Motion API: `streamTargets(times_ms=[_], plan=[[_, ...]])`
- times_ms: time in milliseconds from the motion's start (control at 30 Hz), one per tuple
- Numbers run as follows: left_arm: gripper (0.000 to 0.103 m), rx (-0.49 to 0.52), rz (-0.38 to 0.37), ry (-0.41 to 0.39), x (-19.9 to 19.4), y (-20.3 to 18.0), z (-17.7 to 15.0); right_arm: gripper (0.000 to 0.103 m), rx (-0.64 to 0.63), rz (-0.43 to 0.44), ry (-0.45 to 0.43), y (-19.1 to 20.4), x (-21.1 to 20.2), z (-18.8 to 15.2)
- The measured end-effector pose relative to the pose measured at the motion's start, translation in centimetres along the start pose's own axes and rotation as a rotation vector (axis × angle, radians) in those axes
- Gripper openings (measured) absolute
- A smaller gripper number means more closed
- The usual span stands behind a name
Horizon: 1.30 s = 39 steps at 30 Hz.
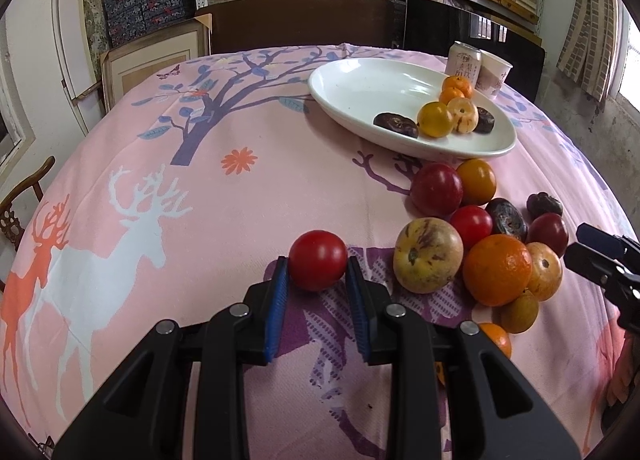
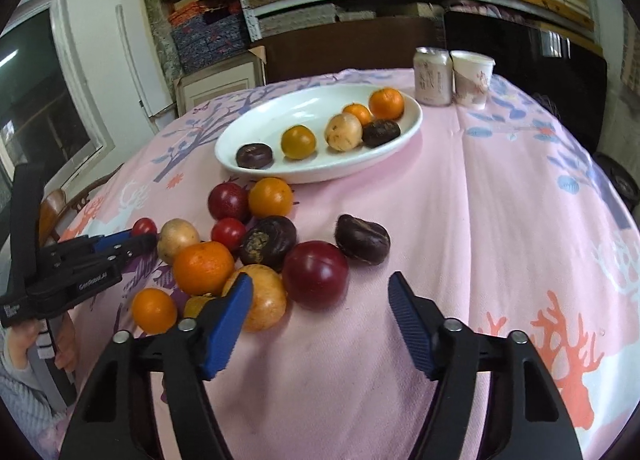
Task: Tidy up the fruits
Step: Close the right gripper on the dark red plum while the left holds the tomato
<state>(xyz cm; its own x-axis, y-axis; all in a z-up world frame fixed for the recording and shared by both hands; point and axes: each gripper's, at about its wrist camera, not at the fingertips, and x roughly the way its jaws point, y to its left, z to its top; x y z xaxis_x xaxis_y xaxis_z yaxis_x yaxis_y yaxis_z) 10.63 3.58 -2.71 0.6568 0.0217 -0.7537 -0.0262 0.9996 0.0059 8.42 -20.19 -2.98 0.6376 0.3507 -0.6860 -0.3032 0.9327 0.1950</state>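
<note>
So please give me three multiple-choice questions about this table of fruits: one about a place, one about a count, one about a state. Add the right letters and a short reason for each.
1. Where do the can and the paper cup stand?
A. On the plate
B. On the cloth just beyond the plate
C. Among the loose fruits

2. How many fruits lie on the white plate?
A. Three
B. Six
C. Nine

3. What is the state of the left hand-held gripper?
A. Shut on a red fruit
B. Open above the plate
C. Shut on an orange

Answers:
1 B: both stand side by side behind the plate's far rim.
2 B: the right wrist view shows two dark, three orange or yellow and one pale fruit there.
3 A: its blue pads press both sides of the red fruit.
</note>
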Motion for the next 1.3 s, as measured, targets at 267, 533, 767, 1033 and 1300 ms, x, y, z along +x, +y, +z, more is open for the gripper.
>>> streamTargets(times_ms=[267,533,767,1033,1300], plan=[[0.028,0.019,-0.012,0.033,0.7,-0.5,0.0,0.050,0.093,0.091,0.016,-0.6,1.6,0.8],[0.029,-0.027,-0.052,0.040,1.0,0.4,0.0,0.039,0.234,0.193,0.058,-2.7,2.6,0.8],[0.029,-0.031,-0.051,0.042,1.0,0.4,0.0,0.041,0.225,0.195,0.069,-2.3,3.3,0.9],[0.028,-0.051,-0.060,-0.014,-0.2,0.5,0.2,0.040,0.245,0.223,0.033,-2.9,1.7,0.8],[0.028,-0.043,-0.087,-0.095,-1.6,-0.7,5.4,0.040,0.244,0.205,-0.054,-3.6,-0.3,4.4]])
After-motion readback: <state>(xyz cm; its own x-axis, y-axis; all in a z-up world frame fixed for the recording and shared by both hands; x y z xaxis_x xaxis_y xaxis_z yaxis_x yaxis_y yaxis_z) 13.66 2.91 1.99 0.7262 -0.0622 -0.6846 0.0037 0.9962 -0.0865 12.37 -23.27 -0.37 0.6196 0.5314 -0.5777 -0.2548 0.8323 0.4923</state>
